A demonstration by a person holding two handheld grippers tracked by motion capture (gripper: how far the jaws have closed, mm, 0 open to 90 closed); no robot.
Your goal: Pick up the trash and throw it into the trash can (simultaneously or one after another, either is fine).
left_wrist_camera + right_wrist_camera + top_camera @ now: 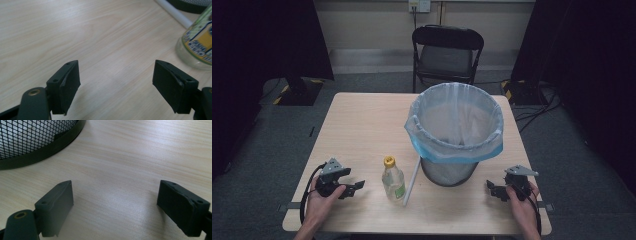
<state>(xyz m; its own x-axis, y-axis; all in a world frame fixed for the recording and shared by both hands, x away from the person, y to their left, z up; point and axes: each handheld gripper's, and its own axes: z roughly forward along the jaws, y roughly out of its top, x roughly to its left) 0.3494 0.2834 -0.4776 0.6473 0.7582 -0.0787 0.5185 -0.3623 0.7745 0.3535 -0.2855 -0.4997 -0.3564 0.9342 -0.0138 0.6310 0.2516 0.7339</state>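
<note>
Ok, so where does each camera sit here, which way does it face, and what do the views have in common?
High view: above the person's side, facing forward and down on the table, bin and bottle; both hands show, holding the left claw and right claw.
Left gripper view: rides on the left claw, looking along open jaws over the tabletop toward the bottle and white stick.
Right gripper view: rides on the right claw, jaws open, facing the bin's mesh base.
Shared: high and left gripper views share the bottle; high and right share the bin.
</note>
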